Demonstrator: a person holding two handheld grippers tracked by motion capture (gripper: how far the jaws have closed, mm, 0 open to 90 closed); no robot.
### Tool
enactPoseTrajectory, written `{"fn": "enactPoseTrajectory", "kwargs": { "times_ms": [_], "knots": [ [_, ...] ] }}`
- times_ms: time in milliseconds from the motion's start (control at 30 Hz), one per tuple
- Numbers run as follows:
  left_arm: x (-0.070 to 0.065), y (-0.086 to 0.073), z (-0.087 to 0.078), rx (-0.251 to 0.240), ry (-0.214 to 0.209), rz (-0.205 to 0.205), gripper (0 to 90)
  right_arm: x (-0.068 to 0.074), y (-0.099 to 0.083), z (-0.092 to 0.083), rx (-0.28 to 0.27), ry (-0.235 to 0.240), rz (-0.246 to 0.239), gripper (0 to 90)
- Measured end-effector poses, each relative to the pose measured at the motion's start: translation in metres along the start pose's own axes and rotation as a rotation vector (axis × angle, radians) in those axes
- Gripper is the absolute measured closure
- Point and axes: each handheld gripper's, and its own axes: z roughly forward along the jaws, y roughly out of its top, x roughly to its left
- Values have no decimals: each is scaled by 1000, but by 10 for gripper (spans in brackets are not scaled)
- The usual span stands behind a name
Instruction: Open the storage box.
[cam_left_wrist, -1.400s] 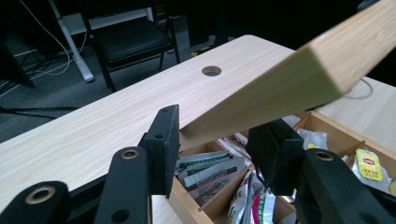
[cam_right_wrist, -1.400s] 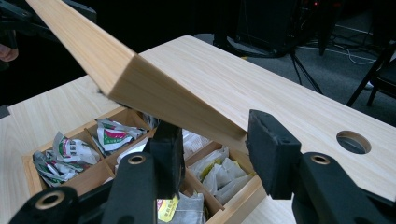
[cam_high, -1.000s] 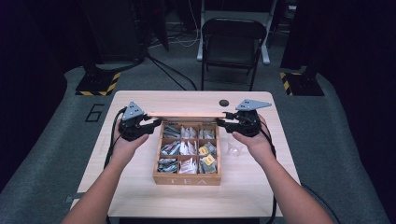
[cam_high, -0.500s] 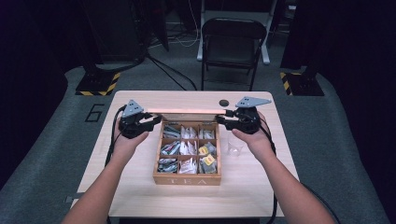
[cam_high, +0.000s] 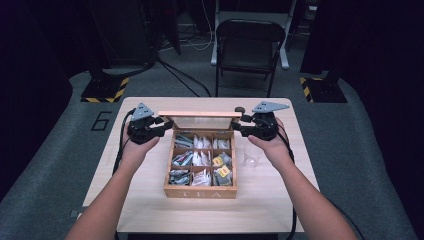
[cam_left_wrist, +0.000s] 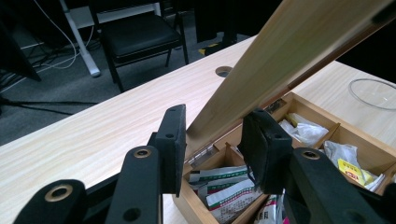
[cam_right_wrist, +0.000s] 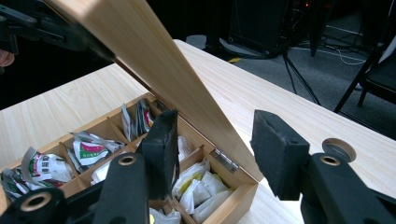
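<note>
A black folding chair (cam_high: 248, 47) stands beyond the wooden table (cam_high: 150, 200).

A light wooden worktop (cam_high: 150, 200) stands on grey carpet (cam_high: 45, 165) in a dim room. A black folding chair (cam_high: 247, 42) sits at top centre, with yellow-and-black striped stand bases (cam_high: 102, 90) at upper left and upper right, and cables (cam_high: 182, 82) trailing across the floor.

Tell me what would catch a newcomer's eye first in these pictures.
First, the wooden tea box at the middle of the table, its compartments full of tea sachets. Its lid stands raised at the far edge, with the left tongs and right tongs at either end, jaws apart around it. A clear cup stands just right of the box.
</note>
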Motion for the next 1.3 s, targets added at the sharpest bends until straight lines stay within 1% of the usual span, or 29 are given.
{"fn": "enactPoseTrajectory", "kwargs": {
  "times_ms": [67,100,167,300,367,400,533,700,733,767,833,900,1033,1200,1300],
  "knots": [
    [0,0,1,-5,4,-5,609,-1,0,1,5,-2,3,507],
    [0,1,1,-5,2,-9,609,-2,-1,2,3,-6,-3,508],
    [1,3,1,5,6,-2,610,-3,-1,3,11,-8,-1,508],
    [2,5,2,8,5,-6,612,-5,-2,8,13,-21,-4,508],
    [3,5,2,11,3,-4,612,-4,-3,10,16,-25,3,519],
    [3,6,3,11,5,-4,612,-5,-3,11,17,-25,-7,525],
    [4,7,4,8,8,-15,613,-5,-4,16,33,-29,-1,542],
    [6,8,6,4,5,-20,614,-5,-5,20,34,-50,-22,563],
    [6,8,6,4,5,-20,614,-5,-5,20,34,-50,-22,563],
    [6,9,6,3,4,-22,615,-6,-5,21,29,-49,-8,594],
    [7,9,7,-4,0,-30,615,-9,-5,22,24,-45,-11,606],
    [8,9,7,-12,5,-32,615,-10,-5,23,24,-43,-2,609],
    [8,8,8,-17,3,-32,614,-10,-4,23,27,-45,-10,614],
    [9,8,9,-23,6,-36,614,-11,-2,23,33,-44,-4,615],
    [10,7,10,-27,-6,-47,611,-11,-1,24,36,-45,-12,616]
  ]
}}
